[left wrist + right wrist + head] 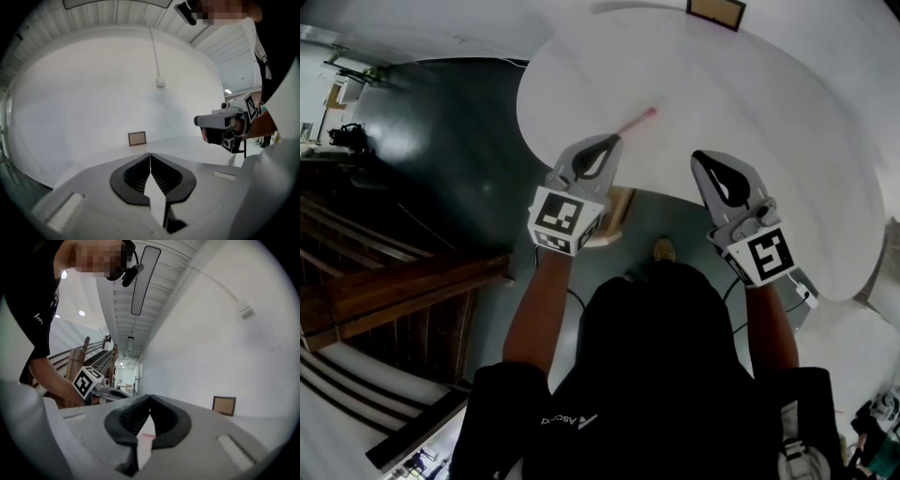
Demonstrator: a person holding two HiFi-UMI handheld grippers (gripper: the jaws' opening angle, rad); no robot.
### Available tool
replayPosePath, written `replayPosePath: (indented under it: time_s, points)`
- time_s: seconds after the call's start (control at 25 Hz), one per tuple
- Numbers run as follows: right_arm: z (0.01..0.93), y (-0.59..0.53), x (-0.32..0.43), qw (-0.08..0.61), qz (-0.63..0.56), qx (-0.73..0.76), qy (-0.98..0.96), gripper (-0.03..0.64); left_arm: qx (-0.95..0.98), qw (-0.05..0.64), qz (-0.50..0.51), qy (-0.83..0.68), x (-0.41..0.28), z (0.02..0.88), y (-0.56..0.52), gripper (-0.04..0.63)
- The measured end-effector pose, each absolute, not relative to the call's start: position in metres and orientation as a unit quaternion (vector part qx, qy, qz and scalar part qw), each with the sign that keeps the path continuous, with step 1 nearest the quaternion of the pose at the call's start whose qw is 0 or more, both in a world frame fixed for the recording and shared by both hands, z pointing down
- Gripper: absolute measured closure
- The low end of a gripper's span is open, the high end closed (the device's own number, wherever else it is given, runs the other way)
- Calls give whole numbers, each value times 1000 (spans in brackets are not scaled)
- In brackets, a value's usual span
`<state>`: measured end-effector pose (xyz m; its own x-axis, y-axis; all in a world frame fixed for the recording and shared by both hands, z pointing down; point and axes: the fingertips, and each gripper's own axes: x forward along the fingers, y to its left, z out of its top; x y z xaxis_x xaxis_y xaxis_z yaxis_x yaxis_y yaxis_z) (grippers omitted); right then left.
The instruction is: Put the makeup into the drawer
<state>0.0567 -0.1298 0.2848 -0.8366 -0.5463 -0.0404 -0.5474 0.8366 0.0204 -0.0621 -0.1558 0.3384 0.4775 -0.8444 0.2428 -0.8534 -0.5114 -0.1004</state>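
Observation:
A thin pink makeup stick [639, 119] lies on the white round table [787, 122]. In the head view it reaches out from just past the tip of my left gripper [610, 141]; I cannot tell whether they touch. In the left gripper view the jaws of that gripper [150, 155] meet with nothing between them. My right gripper [705, 156] hovers over the table's near edge, to the right of the stick. Its jaws [149, 397] are shut and empty too. Below them a sliver of the pink stick [147, 435] shows on the table. No drawer is in view.
A small brown-framed picture [715, 10] leans at the table's far side against the white wall [93, 93]. A pale wooden piece [615, 217] stands under the near table edge. Wooden stairs [384, 281] run along the left, over a dark floor [450, 159].

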Motion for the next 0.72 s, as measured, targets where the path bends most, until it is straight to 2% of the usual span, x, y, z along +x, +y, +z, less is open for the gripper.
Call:
replayPosePath:
  time_s: [0.48,0.56,0.72]
  points:
    - [317,-167,54,8,-23,-302,953,614,859,79,249,-440,-55,424,-226,578]
    - [321,-170,54,9,-30,-305,952,614,856,88,272,-431,-54,439,-234,520]
    - [332,-173,54,1,-41,-310,950,614,848,103,307,-419,-54,463,-246,509]
